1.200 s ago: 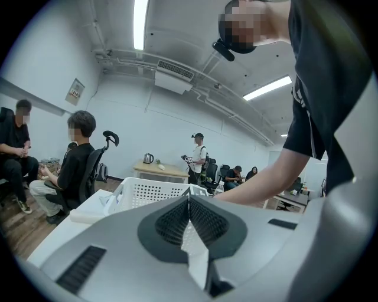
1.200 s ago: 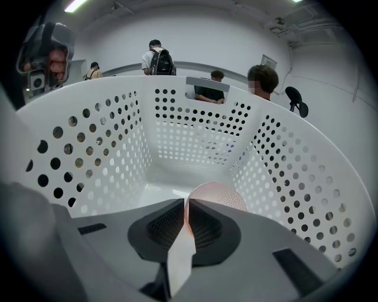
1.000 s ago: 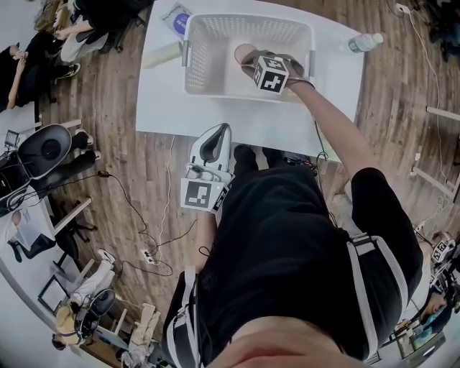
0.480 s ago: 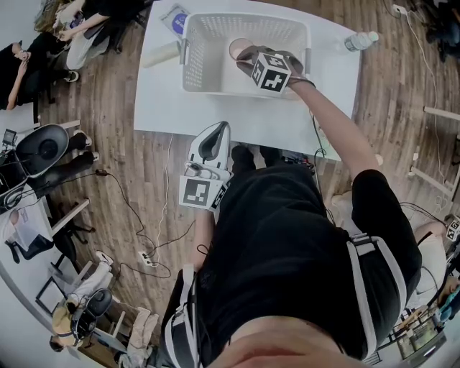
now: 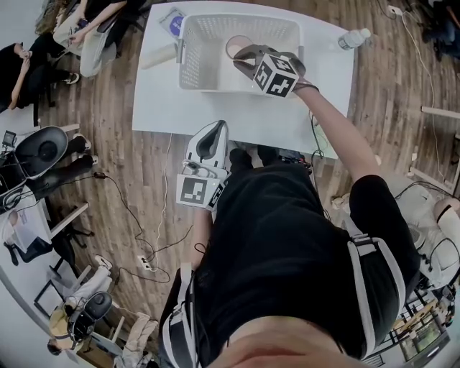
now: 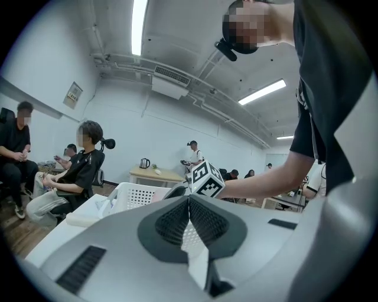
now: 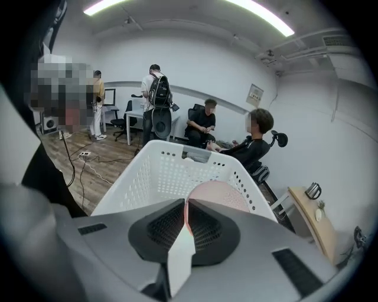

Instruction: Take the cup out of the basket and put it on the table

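Pinching one pink cup [image 7: 220,194] — right gripper [image 7: 186,213] over one basket [image 7: 144,177].

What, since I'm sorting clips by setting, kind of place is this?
Likely a shared office or lab: seated people, a desk with a kettle, ceiling strip lights, and cables across the wood floor.

Nothing readable here, honestly. The wall sign [image 6: 74,94] is too small to make out. The purple label on the packet [image 5: 175,19] on the counter [image 5: 237,115] is just a blur.
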Tool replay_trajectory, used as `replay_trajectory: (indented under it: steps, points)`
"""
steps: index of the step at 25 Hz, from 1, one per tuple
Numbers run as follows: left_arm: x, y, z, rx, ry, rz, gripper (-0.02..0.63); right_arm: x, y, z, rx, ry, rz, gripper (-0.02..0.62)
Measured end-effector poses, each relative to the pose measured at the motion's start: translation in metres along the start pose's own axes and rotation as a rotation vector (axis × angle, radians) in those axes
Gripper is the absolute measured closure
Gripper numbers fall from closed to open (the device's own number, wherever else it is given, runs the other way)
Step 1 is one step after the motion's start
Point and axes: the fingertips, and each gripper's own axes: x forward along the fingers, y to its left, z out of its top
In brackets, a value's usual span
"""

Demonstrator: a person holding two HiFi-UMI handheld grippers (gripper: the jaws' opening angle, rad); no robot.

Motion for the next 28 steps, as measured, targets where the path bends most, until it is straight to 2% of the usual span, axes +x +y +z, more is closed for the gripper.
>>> replay_trajectory:
  steps: [15,22,28]
  points:
    - [0.003,-0.012,0.009,0.053,-0.018,-0.041,0.583,-0.085,0.022,0.059,-0.029,-0.158,-0.085,0.560]
    - [0.023,-0.011,0.003,0.066,-0.009,-0.056,0.583,-0.108,0.032,0.053,0.021,-0.214,-0.105,0.560]
    - [0.013,-0.013,0.010,0.069,-0.018,-0.070,0.584,-0.124,0.056,0.068,0.033,-0.238,-0.139,0.560]
